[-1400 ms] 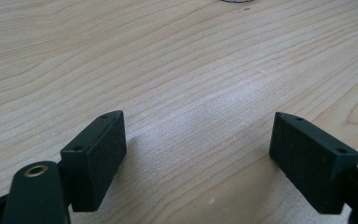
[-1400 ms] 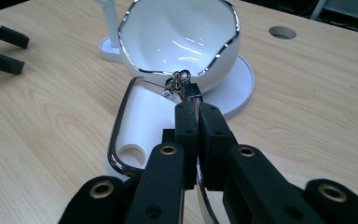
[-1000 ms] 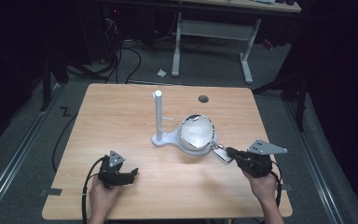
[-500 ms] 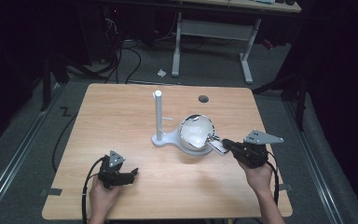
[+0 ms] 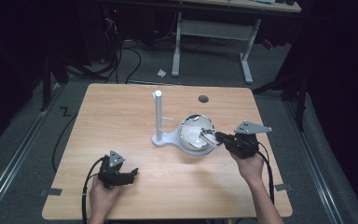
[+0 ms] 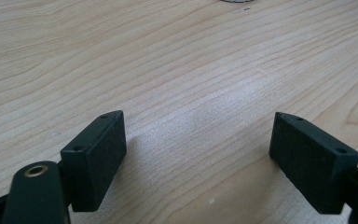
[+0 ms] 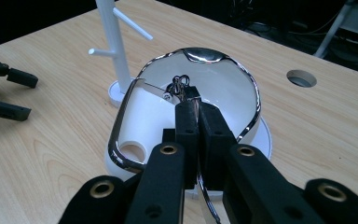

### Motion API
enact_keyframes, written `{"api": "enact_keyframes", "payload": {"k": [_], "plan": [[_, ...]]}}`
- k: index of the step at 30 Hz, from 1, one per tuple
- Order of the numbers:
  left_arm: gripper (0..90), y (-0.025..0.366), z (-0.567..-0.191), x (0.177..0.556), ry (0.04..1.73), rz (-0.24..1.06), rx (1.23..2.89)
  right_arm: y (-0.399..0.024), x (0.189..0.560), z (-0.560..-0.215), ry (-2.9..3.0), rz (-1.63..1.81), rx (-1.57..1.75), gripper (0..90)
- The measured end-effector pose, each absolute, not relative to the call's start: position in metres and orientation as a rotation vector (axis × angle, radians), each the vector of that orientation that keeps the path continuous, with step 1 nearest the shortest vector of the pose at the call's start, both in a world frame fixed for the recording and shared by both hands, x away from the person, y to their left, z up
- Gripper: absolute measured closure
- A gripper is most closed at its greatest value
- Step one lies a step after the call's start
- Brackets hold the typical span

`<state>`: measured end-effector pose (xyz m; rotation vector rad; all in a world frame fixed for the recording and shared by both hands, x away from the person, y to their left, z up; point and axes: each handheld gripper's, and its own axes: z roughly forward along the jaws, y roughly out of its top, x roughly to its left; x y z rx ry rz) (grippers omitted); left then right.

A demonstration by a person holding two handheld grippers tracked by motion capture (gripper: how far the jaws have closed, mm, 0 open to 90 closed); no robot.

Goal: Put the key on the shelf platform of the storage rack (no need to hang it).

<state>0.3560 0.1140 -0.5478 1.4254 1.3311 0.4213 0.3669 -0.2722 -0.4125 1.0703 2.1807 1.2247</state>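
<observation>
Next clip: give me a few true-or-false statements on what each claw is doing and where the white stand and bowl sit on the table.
1. The right claw is shut on a small metal piece above the white bowl. True.
2. The left claw grips the white stand. False: it is open with nothing between its jaws, over the bare table.
3. The white stand is upright beside the bowl. True.
4. The bowl's rim is matte black. False: the rim is shiny chrome.
5. The two claws touch each other. False: they are far apart in the high view.
</observation>
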Motion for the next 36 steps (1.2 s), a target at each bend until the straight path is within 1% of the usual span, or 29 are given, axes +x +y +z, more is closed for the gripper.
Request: {"api": "enact_keyframes", "payload": {"k": [26, 36], "plan": [[19.0, 0.114, -0.548, 0.356, 1.331, 0.421, 1.426, -0.238, 0.406, -0.426, 2.250, 1.094, 1.081, 87.8], [19.0, 0.114, -0.548, 0.356, 1.331, 0.421, 1.426, -0.232, 0.420, -0.435, 2.255, 1.080, 1.117, 87.8]]}}
